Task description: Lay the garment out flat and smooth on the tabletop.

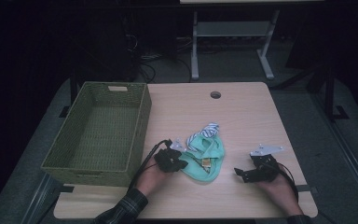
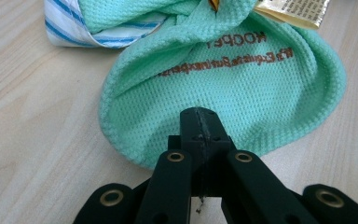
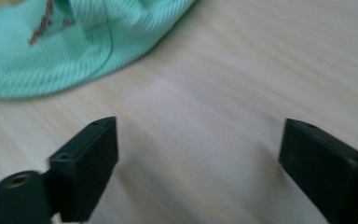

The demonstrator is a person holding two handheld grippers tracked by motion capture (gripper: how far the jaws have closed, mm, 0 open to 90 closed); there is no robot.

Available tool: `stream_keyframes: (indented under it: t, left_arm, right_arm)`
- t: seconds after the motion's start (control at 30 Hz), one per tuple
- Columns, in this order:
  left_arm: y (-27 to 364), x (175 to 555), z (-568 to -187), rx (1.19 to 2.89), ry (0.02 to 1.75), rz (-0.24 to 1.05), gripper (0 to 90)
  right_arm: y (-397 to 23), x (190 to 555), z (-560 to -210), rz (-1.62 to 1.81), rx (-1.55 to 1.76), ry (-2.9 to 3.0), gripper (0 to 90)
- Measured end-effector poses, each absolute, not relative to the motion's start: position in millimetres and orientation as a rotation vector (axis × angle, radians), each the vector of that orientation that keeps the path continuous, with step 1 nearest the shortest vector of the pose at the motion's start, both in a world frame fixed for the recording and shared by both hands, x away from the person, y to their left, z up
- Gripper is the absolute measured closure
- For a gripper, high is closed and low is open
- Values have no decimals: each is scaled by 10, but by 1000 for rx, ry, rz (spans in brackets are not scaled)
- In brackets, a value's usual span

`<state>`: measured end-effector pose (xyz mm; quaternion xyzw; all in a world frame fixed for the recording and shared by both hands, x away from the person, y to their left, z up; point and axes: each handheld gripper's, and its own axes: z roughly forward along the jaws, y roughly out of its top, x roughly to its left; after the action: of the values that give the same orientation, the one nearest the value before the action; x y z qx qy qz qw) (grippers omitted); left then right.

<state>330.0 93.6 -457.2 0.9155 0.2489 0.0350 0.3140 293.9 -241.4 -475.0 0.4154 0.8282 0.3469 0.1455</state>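
Note:
A mint-green waffle cloth [image 1: 210,154] with brown lettering lies crumpled on the wooden table, a gold tag [image 2: 293,9] on it. A blue-and-white striped cloth [image 1: 209,129] sticks out from its far end. My left gripper [image 1: 182,164] sits at the green cloth's left edge. In the left gripper view the green cloth [image 2: 261,93] lies under my left gripper [image 2: 200,123], whose jaws are pressed together on its near edge, and the striped cloth [image 2: 74,28] lies beyond. My right gripper [image 1: 237,173] rests to the cloth's right. Its view shows the right gripper [image 3: 198,140] with jaws wide apart over bare wood, the green cloth [image 3: 51,51] ahead.
A green woven basket [image 1: 142,121] stands along the table's left side with nothing in it. A round cable hole [image 1: 215,94] sits near the far edge. Bare tabletop [image 1: 256,121] lies to the right and behind the cloths.

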Motion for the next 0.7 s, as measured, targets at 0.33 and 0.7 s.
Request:
stream_keyframes:
  t: [0.33, 0.7]
  left_arm:
    - [949, 3323, -4575, 2405, 674, 64, 897]
    - [950, 3327, -4574, 2406, 674, 63, 898]
  right_arm:
    - [-2361, 3244, -4497, 1068, 1170, 2332, 342]
    - [-2194, 3672, -4397, 1128, 1104, 2399, 644]
